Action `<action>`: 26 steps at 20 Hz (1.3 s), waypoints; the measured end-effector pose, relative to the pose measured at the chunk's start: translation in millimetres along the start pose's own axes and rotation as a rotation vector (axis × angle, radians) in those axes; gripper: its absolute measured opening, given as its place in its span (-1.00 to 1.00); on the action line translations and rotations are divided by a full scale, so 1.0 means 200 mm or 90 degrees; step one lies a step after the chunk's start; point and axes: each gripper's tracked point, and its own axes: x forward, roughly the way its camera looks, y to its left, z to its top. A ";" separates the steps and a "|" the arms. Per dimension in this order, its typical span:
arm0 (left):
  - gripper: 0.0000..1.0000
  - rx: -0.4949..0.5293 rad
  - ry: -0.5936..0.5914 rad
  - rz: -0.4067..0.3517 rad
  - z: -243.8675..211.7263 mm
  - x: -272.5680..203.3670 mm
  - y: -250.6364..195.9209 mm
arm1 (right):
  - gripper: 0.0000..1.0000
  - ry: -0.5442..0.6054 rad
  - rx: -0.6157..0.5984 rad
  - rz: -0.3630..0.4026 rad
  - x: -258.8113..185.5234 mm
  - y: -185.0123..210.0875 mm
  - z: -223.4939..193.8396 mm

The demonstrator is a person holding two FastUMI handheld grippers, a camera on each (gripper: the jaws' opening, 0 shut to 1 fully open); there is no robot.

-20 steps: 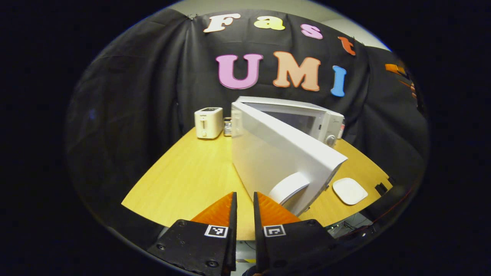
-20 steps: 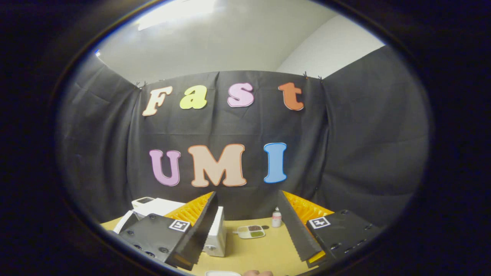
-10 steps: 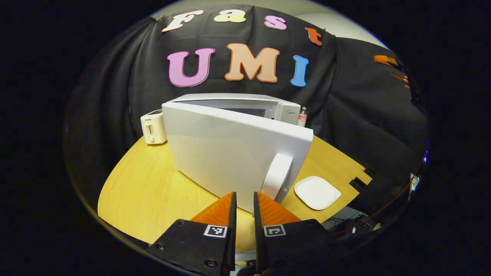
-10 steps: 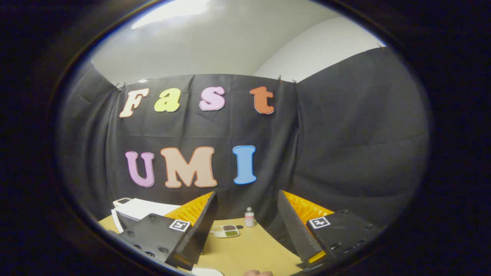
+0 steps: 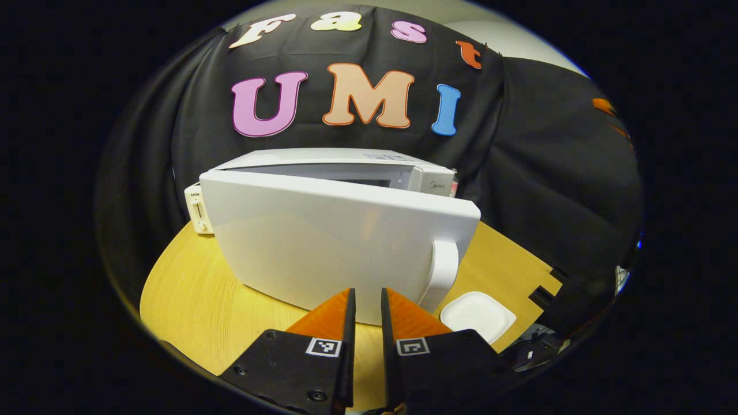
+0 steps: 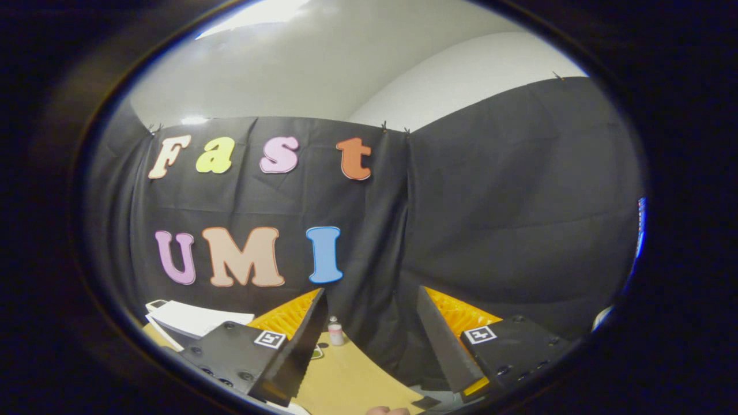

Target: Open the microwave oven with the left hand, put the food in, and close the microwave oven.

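White microwave door ajar, free edge near table front.

The left gripper is pointing level and forward, its two fingers lying nearly together with only a narrow slit between them and nothing between. The right gripper is tilting upward, its fingers spreading wide apart and gripping nothing, with a fingertip of the holding hand peeking below.

We note a bright ceiling glow overhead, sharp focus, dim cloth, strong fisheye bending at edges.
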 end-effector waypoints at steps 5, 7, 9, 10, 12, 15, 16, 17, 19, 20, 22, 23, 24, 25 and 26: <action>-0.59 0.011 0.001 -0.006 0.06 0.14 -0.04 | 0.76 0.005 -0.002 -0.021 0.02 -0.04 -0.01; -0.58 0.014 0.002 -0.010 0.08 0.18 -0.06 | 0.76 0.004 0.001 -0.028 0.02 -0.05 -0.02; -0.60 0.016 0.005 -0.012 0.10 0.23 -0.09 | 0.76 0.002 0.003 -0.035 0.03 -0.07 -0.03; -0.59 0.016 0.004 -0.013 0.13 0.24 -0.10 | 0.76 0.001 0.005 -0.038 0.04 -0.08 -0.04; -0.59 0.019 0.001 -0.015 0.16 0.29 -0.13 | 0.76 -0.002 0.010 -0.041 0.07 -0.13 -0.03; -0.60 0.029 -0.002 -0.007 0.20 0.40 -0.14 | 0.77 -0.001 0.011 -0.039 0.11 -0.20 -0.04; -0.59 0.031 -0.003 -0.002 0.22 0.44 -0.14 | 0.77 0.001 0.009 -0.037 0.13 -0.20 -0.06; -0.59 0.033 -0.004 0.001 0.23 0.48 -0.14 | 0.77 0.000 0.009 -0.033 0.14 -0.19 -0.06; -0.59 0.041 -0.007 0.007 0.25 0.53 -0.14 | 0.77 -0.008 0.004 -0.025 0.16 -0.20 -0.04; -0.59 0.043 -0.009 0.011 0.27 0.55 -0.14 | 0.77 -0.011 0.000 -0.020 0.18 -0.20 -0.04; -0.59 0.041 -0.018 0.019 0.30 0.60 -0.13 | 0.77 -0.016 -0.008 -0.012 0.20 -0.21 -0.03; -0.60 0.037 -0.022 0.023 0.32 0.63 -0.13 | 0.77 -0.020 -0.010 -0.008 0.21 -0.21 -0.02; -0.60 0.031 -0.023 0.028 0.33 0.64 -0.12 | 0.77 -0.024 -0.012 -0.003 0.23 -0.21 -0.01; -0.60 0.020 -0.018 0.030 0.32 0.66 -0.12 | 0.77 -0.027 -0.015 0.002 0.24 -0.21 -0.01; -0.72 0.007 -0.024 0.030 0.32 0.66 -0.12 | 0.77 -0.031 -0.019 0.006 0.25 -0.20 0.00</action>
